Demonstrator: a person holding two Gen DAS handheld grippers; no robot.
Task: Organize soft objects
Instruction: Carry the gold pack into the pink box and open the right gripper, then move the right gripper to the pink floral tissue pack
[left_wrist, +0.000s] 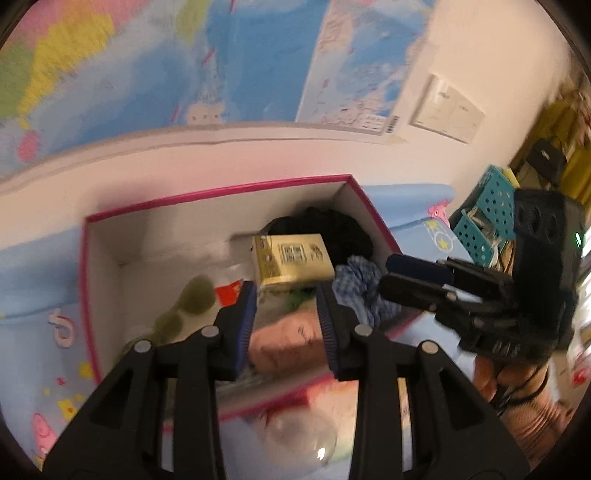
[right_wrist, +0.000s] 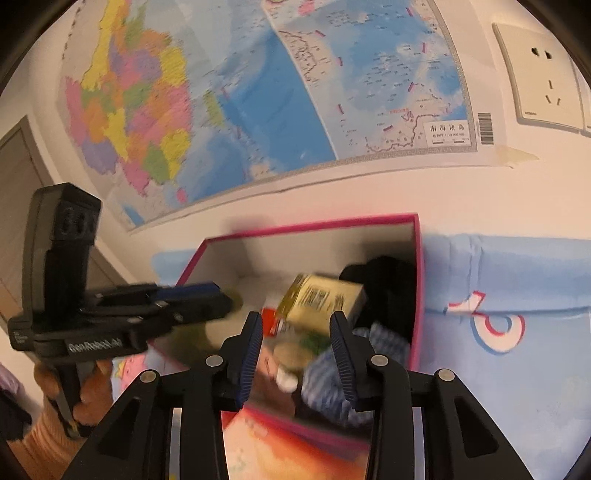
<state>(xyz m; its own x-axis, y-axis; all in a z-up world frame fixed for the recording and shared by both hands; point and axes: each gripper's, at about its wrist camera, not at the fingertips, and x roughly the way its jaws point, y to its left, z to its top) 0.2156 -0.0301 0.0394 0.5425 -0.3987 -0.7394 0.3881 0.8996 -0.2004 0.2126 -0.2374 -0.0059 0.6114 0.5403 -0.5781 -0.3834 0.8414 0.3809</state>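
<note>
An open box with a pink rim (left_wrist: 207, 192) (right_wrist: 310, 223) lies on a blue cartoon-print sheet. Inside it are a black cloth (left_wrist: 343, 229) (right_wrist: 388, 288), a blue-and-white checked cloth (left_wrist: 360, 277) (right_wrist: 325, 376), a yellow carton (left_wrist: 291, 262) (right_wrist: 321, 299), a pink soft item (left_wrist: 284, 343) and a green soft thing (left_wrist: 192, 299). My left gripper (left_wrist: 286, 295) (right_wrist: 207, 295) hovers over the near part of the box, jaws a little apart, nothing between them. My right gripper (right_wrist: 296, 321) (left_wrist: 402, 275) hangs over the box's right side, open and holding nothing.
A teal perforated basket (left_wrist: 491, 206) stands right of the box. A clear round bowl (left_wrist: 299, 435) lies on the sheet in front of it. Behind the box rises a white wall with a map (right_wrist: 258, 92) and a socket (right_wrist: 543, 74). A person's hand (right_wrist: 92, 391) holds each gripper.
</note>
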